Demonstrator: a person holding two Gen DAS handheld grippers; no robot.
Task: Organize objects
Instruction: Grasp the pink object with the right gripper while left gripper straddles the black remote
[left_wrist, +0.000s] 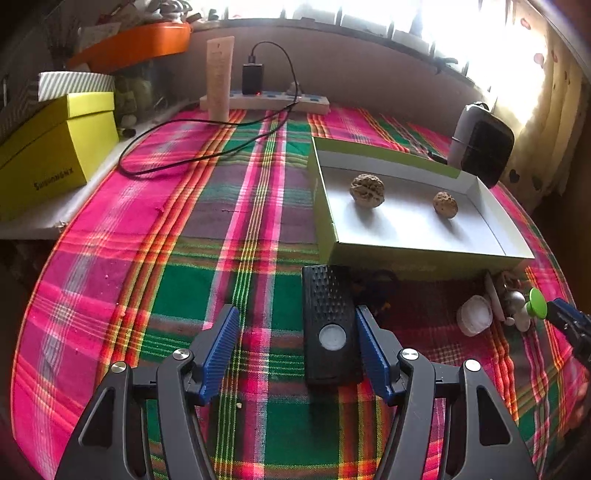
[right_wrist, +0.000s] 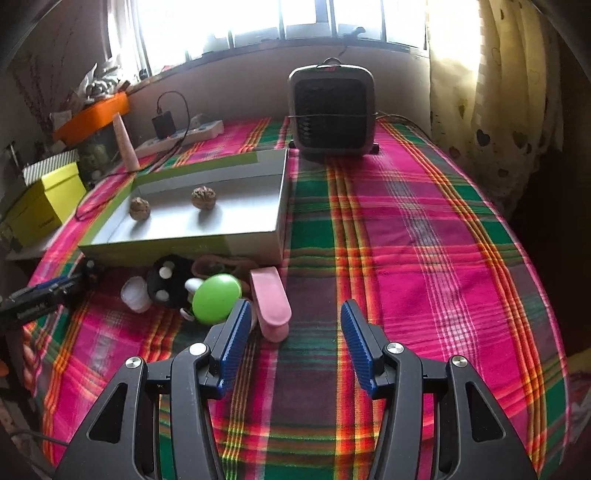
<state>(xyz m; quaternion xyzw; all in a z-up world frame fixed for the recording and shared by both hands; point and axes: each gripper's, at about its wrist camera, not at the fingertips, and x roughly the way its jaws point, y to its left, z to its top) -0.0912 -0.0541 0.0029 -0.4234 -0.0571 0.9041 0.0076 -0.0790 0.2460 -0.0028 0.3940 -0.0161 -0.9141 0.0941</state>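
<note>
In the left wrist view my left gripper (left_wrist: 295, 314) is open over the plaid cloth. A black rectangular device (left_wrist: 327, 325) with a round white button lies between the pads, close against the right pad (left_wrist: 373, 354) and well apart from the left one. In the right wrist view my right gripper (right_wrist: 295, 308) is open too. A pink clip-like piece (right_wrist: 271, 302) lies just inside its left pad (right_wrist: 232, 343). Left of that piece sit a green disc (right_wrist: 216, 299), a black round item with white dots (right_wrist: 171, 280) and a white cap (right_wrist: 135, 293). An open box (right_wrist: 184, 242) holds two walnuts (right_wrist: 204, 197) (right_wrist: 139, 208).
A dark fan heater (right_wrist: 332, 114) stands behind the box. A power strip (left_wrist: 266, 99) with a charger and a looping black cable (left_wrist: 166, 162) lies at the back. A tall beige tube (left_wrist: 219, 77) and yellow box (left_wrist: 55, 147) stand at the left. A curtain hangs on the right.
</note>
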